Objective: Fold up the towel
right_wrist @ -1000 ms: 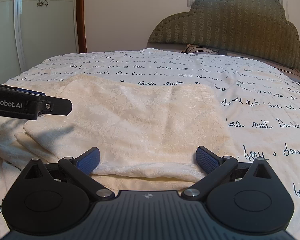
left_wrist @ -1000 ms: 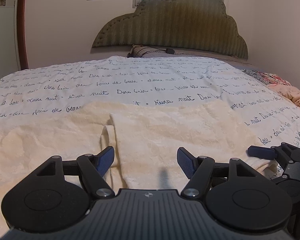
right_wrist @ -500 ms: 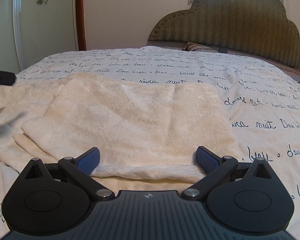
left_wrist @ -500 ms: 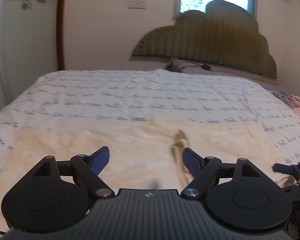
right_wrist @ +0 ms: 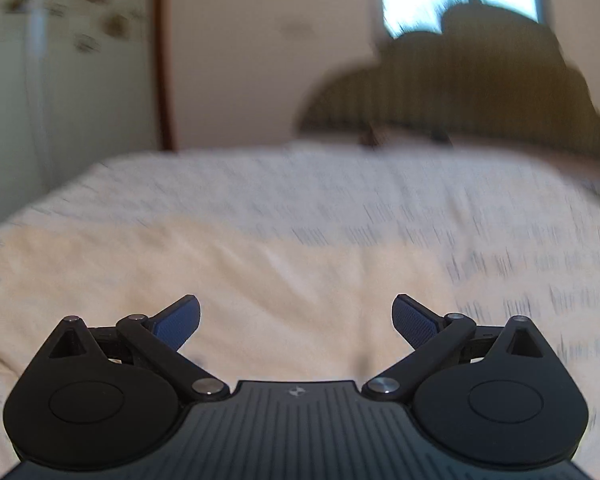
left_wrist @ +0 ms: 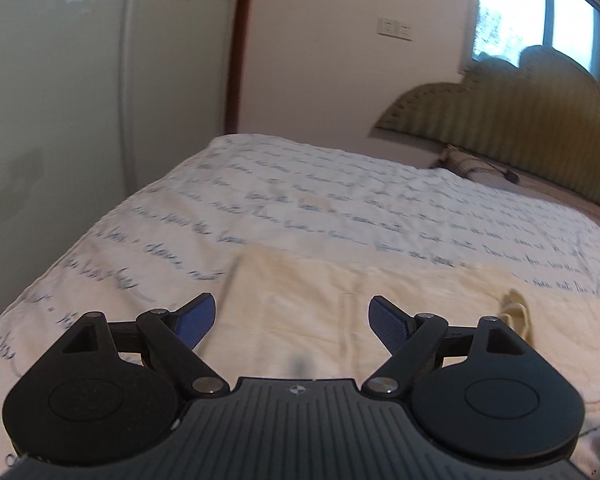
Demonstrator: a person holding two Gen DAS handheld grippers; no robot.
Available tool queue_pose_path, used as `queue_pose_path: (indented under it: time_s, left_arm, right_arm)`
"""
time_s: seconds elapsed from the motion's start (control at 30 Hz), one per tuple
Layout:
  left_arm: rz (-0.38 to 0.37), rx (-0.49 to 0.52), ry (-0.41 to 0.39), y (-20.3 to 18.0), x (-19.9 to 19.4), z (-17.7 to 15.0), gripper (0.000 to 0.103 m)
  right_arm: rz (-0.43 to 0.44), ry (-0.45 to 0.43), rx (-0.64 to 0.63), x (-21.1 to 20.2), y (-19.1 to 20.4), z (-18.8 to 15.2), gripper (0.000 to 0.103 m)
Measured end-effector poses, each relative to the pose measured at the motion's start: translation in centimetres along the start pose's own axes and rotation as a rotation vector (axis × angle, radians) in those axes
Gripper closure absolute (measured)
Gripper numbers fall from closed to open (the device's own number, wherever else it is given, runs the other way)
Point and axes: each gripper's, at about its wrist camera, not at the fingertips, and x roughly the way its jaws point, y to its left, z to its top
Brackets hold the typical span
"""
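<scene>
Script on the bedspread is blurred, unreadable. Left hand-held gripper and right hand-held gripper are spread, empty, above the cream towel lying on the bed. Both views have swung left since earlier frames; the "enRobot.AI" label is gone.

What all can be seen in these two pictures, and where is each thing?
towel: one, cream, lying on the bed just ahead of both grippers
bedspread: one, white with dark handwriting print, covering the bed
headboard: one, olive green with a scalloped top, at the far end of the bed
pillow: one, striped, at the foot of the headboard
window: one, bright, above the headboard
wall sockets: a pale pair, left of the window
wardrobe door: pale, flower decals, far left
left hand-held gripper: black, blue pads, open, empty
right hand-held gripper: black, blue pads, open, empty
</scene>
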Motion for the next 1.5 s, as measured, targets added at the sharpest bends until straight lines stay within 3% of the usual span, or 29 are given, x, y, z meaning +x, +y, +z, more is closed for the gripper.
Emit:
queue_pose_path:
  time_s: [0.07,0.13,0.2,0.4,0.53,0.77,0.9,0.97,1.1,1.23,1.3,1.37,1.43,1.5]
  left_arm:
    - [0.006,-0.059,0.010,2.1,-0.2,0.2,0.017]
    - [-0.005,-0.127,0.026,3.9,-0.2,0.3,0.017]
    - [-0.037,-0.198,0.058,5.3,-0.1,0.3,0.017]
    - [-0.200,-0.363,0.200,8.1,1.3,-0.8,0.017]
    - [-0.290,-0.451,0.297,8.8,3.0,-1.7,0.017]
    - [-0.369,-0.530,0.407,9.1,5.2,-2.9,0.016]
    - [-0.381,-0.565,0.411,9.1,6.1,-2.9,0.013]
    - [-0.388,-0.610,0.414,9.3,6.7,-2.9,0.012]
    - [-0.422,-0.697,0.346,9.7,6.9,-2.6,0.012]
    - [-0.461,-0.660,0.291,9.2,6.4,-1.5,0.012]
    - [-0.457,-0.636,0.310,8.9,6.8,-1.1,0.012]
    - [-0.453,-0.616,0.335,8.9,7.5,-0.9,0.012]
    - [-0.447,-0.626,0.373,9.1,8.5,-1.0,0.012]
    - [-0.461,-0.657,0.397,9.7,9.6,-1.3,0.012]
  right_arm:
    - [0.033,-0.099,-0.139,-1.6,3.8,1.5,0.000]
    - [0.116,-0.128,-0.250,-2.1,7.8,2.3,0.000]
    - [0.242,-0.104,-0.345,-1.7,11.5,2.4,0.000]
    - [0.339,-0.125,-0.571,-0.4,20.7,0.5,0.000]
    - [0.405,-0.042,-0.621,1.2,24.2,0.0,0.001]
    - [0.361,0.053,-0.775,3.0,26.5,-2.8,0.001]
    - [0.295,0.041,-0.807,4.2,27.4,-3.8,0.001]
    - [0.250,-0.015,-0.841,4.3,28.2,-4.1,0.001]
    - [0.151,-0.136,-0.918,4.7,29.8,-4.4,0.001]
    - [0.156,-0.129,-0.872,5.0,30.4,-3.8,0.001]
    - [0.192,-0.109,-0.876,5.3,30.9,-3.6,0.008]
    - [0.226,-0.072,-0.884,6.0,31.6,-3.6,0.044]
    - [0.269,-0.029,-0.882,7.4,32.2,-3.7,0.071]
    - [0.289,-0.024,-0.886,7.4,32.5,-4.0,0.082]
